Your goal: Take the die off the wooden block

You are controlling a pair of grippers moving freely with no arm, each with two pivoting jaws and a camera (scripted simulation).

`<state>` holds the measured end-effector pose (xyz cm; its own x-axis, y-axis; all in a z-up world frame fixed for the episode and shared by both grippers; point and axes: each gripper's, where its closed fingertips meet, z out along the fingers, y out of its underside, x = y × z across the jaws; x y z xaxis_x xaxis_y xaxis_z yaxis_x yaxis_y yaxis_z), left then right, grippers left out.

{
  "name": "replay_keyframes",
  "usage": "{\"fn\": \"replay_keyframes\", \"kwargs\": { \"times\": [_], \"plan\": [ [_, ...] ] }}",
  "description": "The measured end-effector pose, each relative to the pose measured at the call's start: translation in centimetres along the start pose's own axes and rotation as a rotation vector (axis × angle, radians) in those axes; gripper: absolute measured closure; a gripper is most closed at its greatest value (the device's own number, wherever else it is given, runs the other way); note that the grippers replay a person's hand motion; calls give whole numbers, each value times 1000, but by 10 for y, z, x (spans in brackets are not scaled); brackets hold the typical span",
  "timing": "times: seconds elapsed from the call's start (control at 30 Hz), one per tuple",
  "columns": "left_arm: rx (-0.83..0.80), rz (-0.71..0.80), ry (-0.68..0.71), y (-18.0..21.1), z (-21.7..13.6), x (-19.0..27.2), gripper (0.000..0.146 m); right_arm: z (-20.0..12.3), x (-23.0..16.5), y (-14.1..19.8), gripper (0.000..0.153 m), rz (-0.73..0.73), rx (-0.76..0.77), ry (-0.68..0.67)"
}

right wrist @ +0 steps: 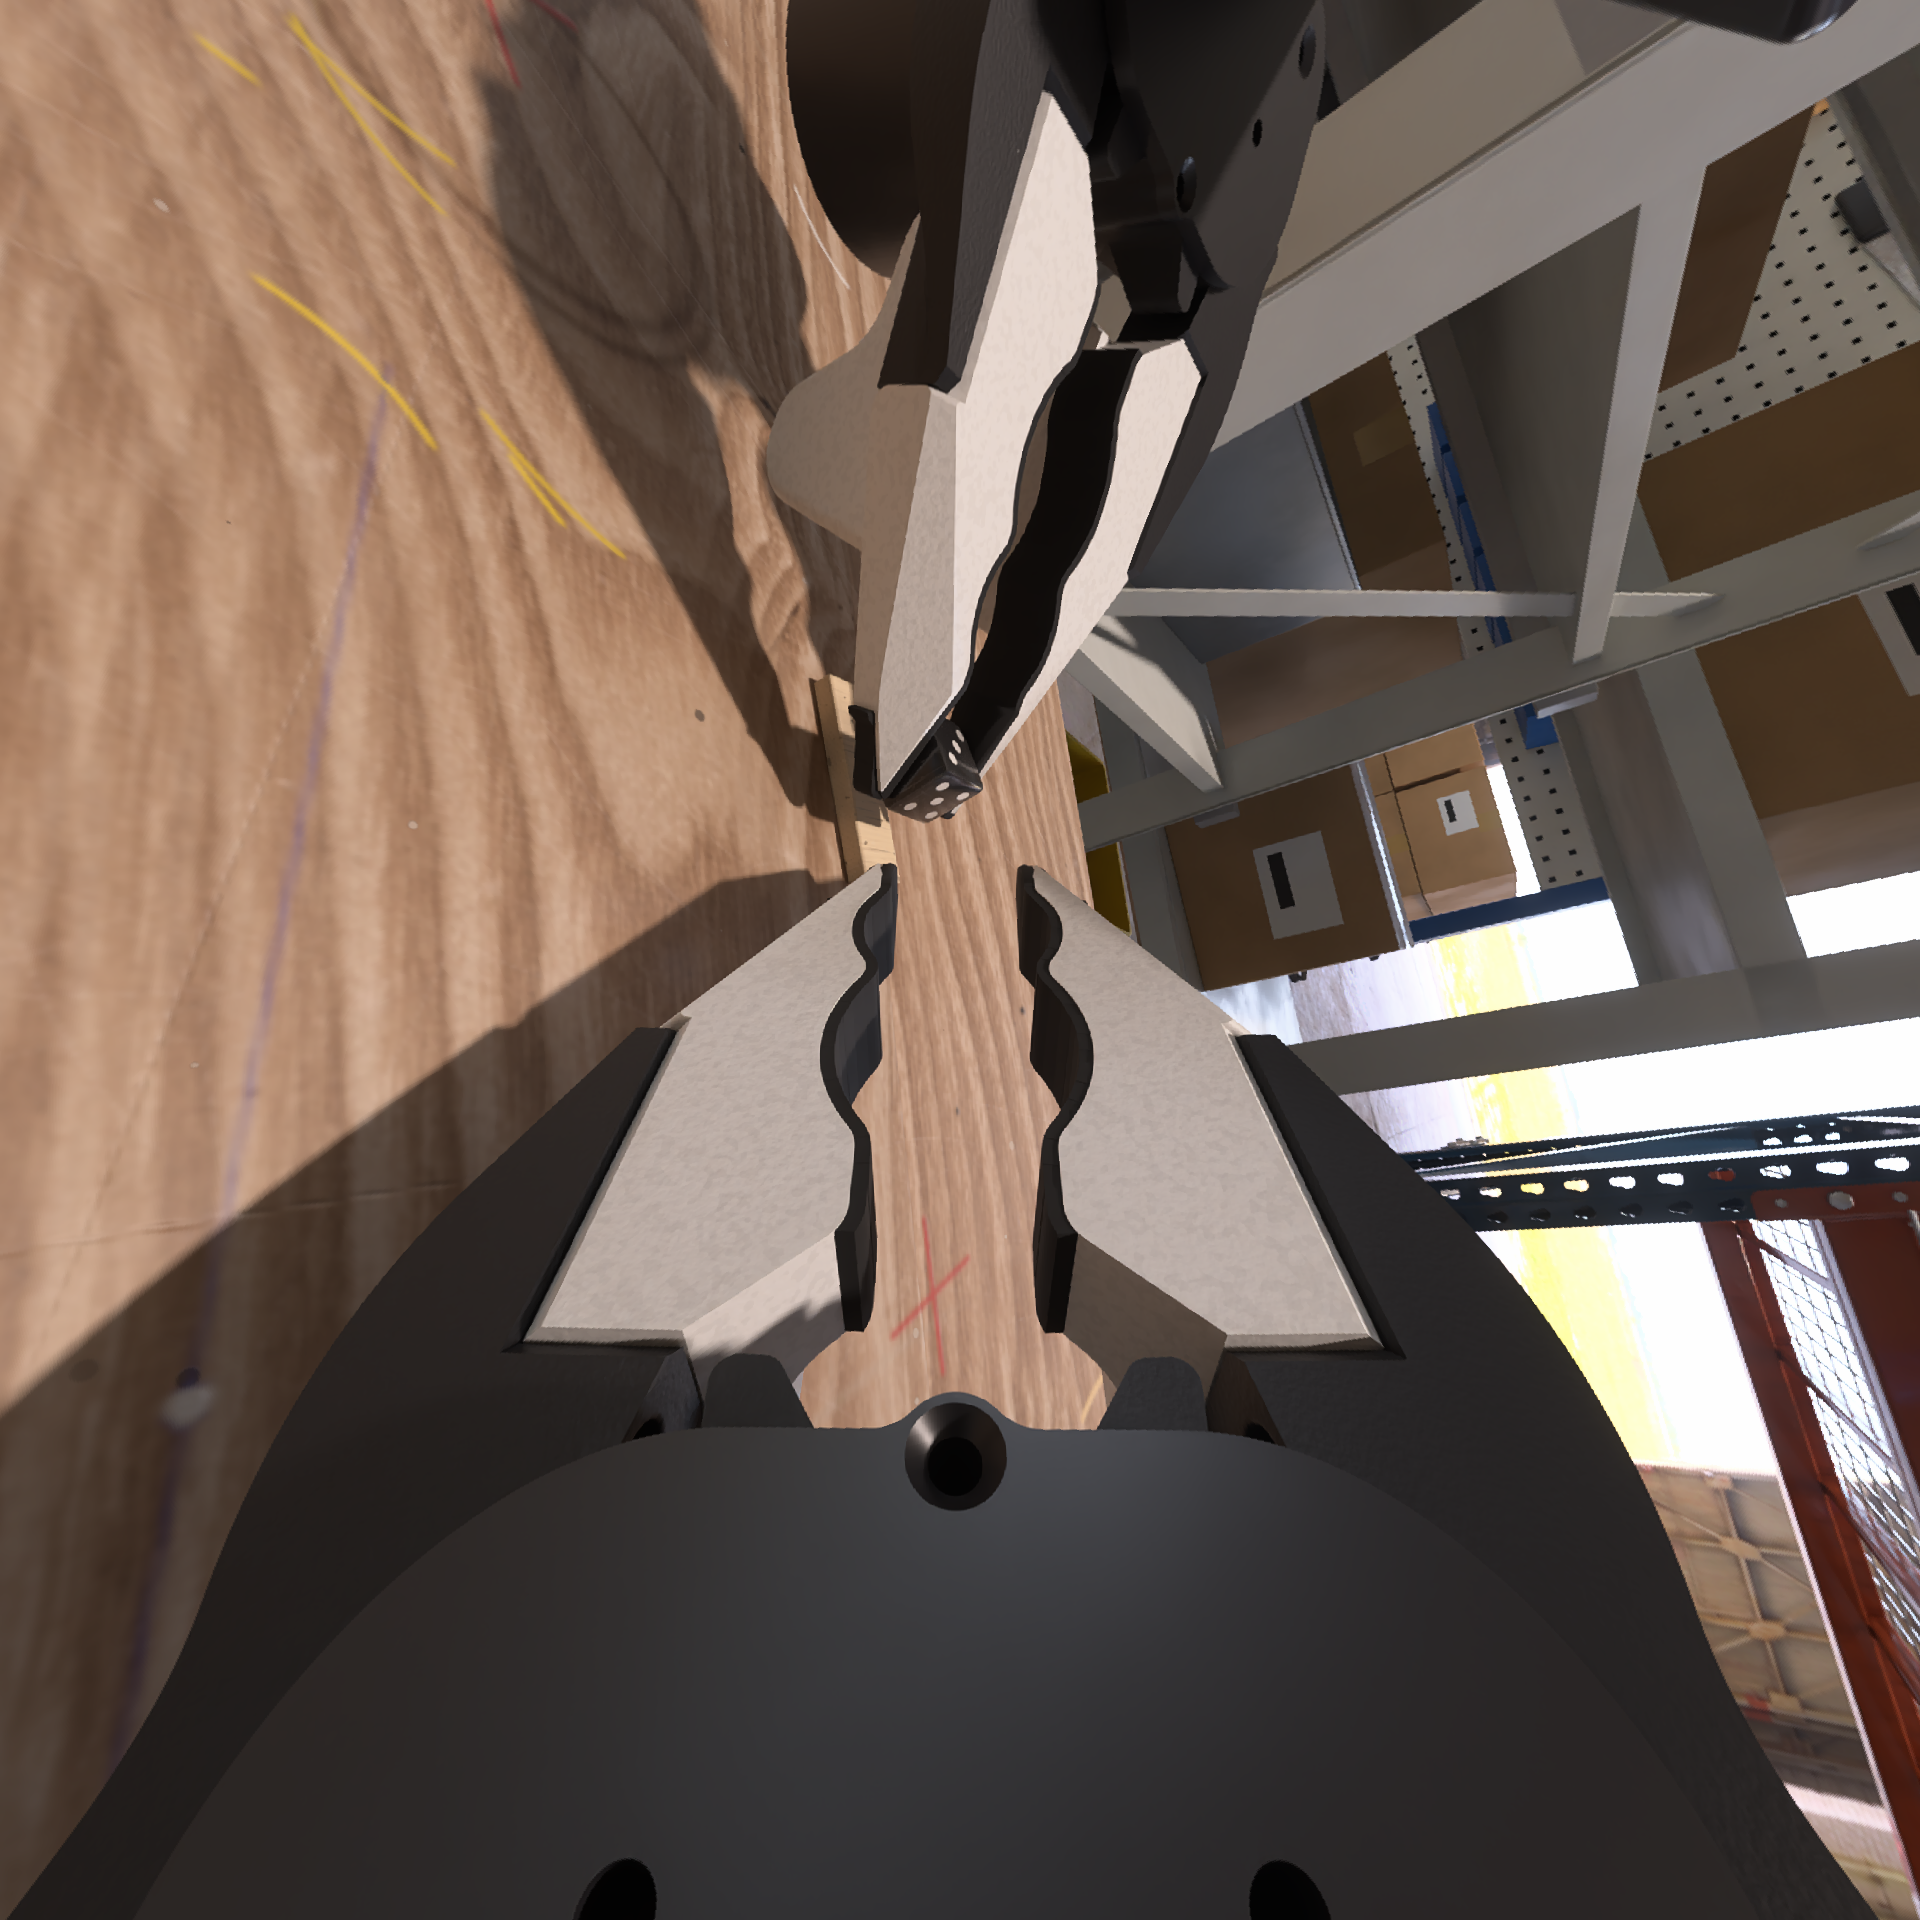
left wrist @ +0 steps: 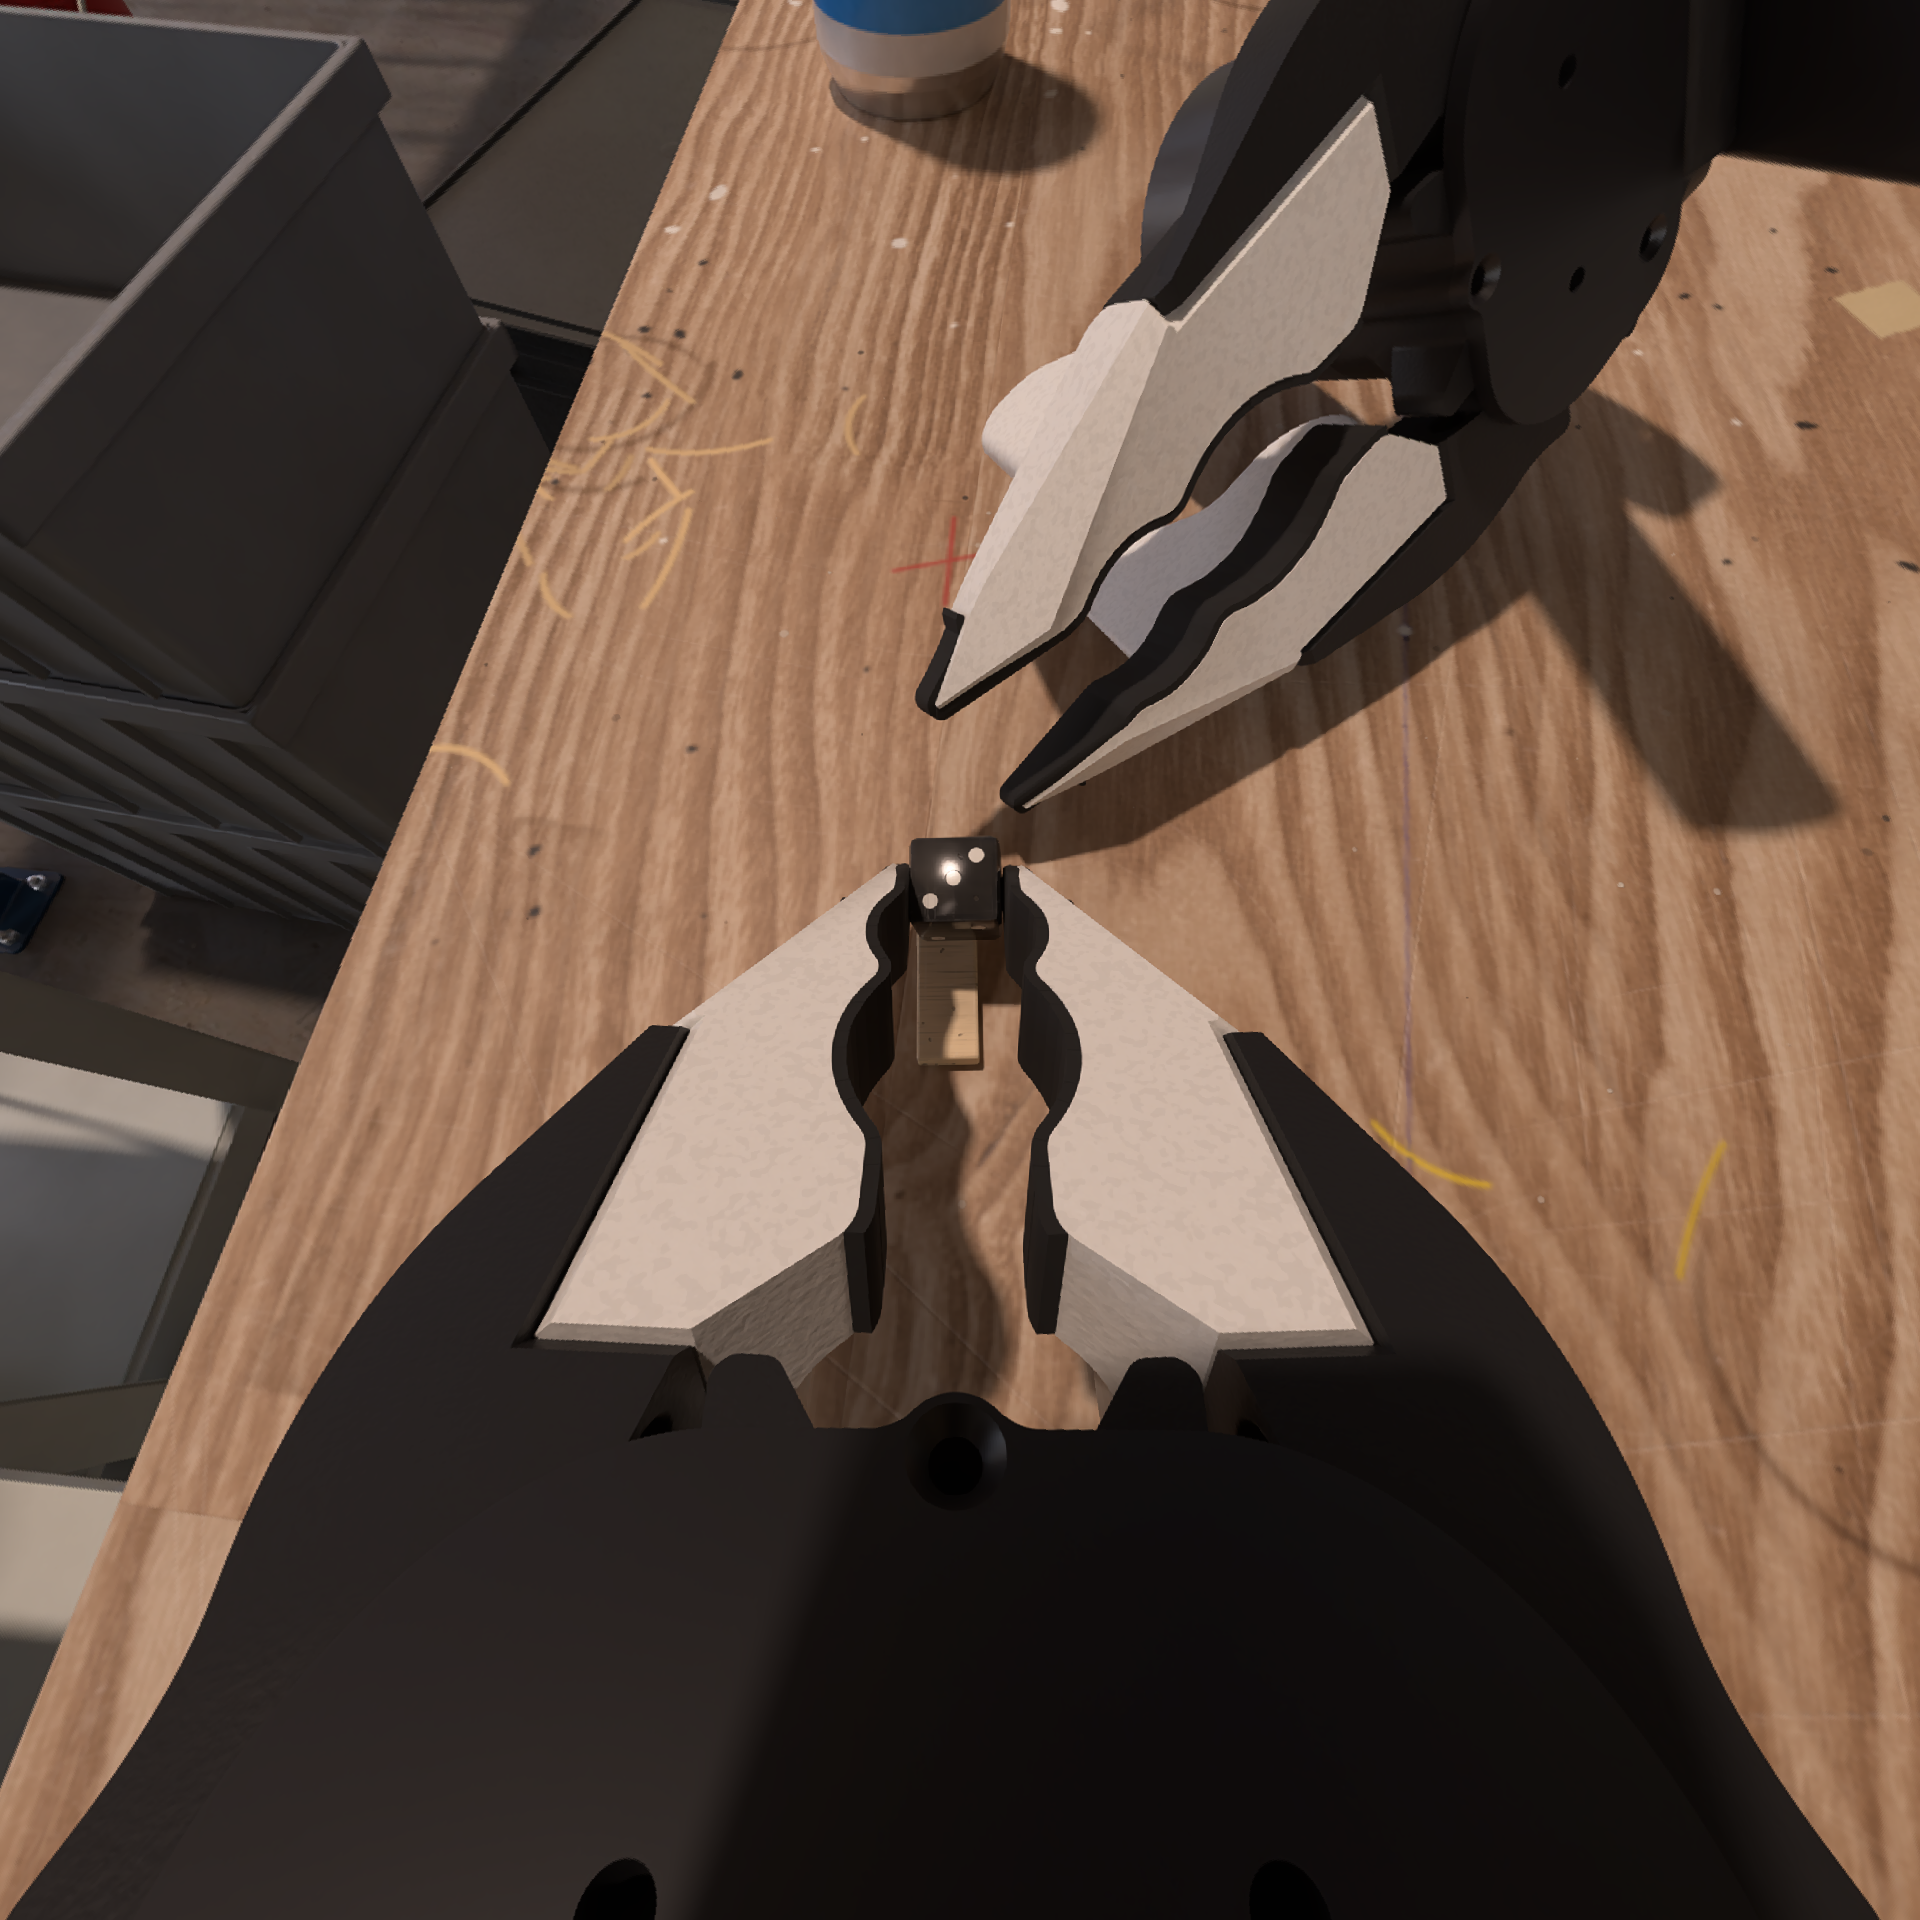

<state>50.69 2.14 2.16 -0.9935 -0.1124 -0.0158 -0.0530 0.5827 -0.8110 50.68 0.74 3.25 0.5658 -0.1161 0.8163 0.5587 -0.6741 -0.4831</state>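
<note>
Between the fingertips of my left gripper (left wrist: 954,896) sat the black die (left wrist: 954,883), white pips showing on its top face. My left wrist view looked down along the two pale fingers, which had closed in on either side of the die until their dark tips met its sides. Directly below the die lay the wooden block (left wrist: 948,1013), a small pale slab resting on the wooden workbench (left wrist: 1351,987). I could not tell from that view whether the die was still sitting on the block or already just clear of it. My right wrist view suggested it was raised a little above the block (right wrist: 844,769), though the angle was too steep to be sure.

My right gripper (right wrist: 956,883) held nothing. Its fingers stood partly open with bare bench between them, and it hovered near the die, pointing toward it but not touching. A red cross (right wrist: 930,1299) was marked on the bench beneath it.

I judged the step in hand to be the grasp and first lift. The next move, as I read it, called for a steady rise with the left gripper, keeping the pinch firm so the small die would not slip or twist out.

A blue and grey cup (left wrist: 914,52) stood at the far end, well apart.
</note>
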Motion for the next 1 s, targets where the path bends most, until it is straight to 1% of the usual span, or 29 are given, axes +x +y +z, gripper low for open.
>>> {"fn": "replay_keyframes", "kwargs": {
  "times": [0.33,0.47,0.53,0.67,0.73,0.83,1.0],
  "plan": [
    [-9,15,0,1,0,1,129,-4,2,-4,132,67,49,-15],
    [-11,18,0,1,0,1,129,-4,1,-4,146,59,52,-25],
    [-11,19,0,1,0,1,129,-4,0,-4,148,52,50,-24],
    [-11,19,-2,1,0,1,129,-4,2,-5,150,41,43,-6],
    [-11,21,-2,1,1,1,129,-5,5,-7,151,21,53,24],
    [-11,23,-2,1,1,1,129,-3,2,-4,151,14,28,7],
    [-10,21,0,1,1,1,129,-3,1,-4,150,27,34,-2]
  ]
}}
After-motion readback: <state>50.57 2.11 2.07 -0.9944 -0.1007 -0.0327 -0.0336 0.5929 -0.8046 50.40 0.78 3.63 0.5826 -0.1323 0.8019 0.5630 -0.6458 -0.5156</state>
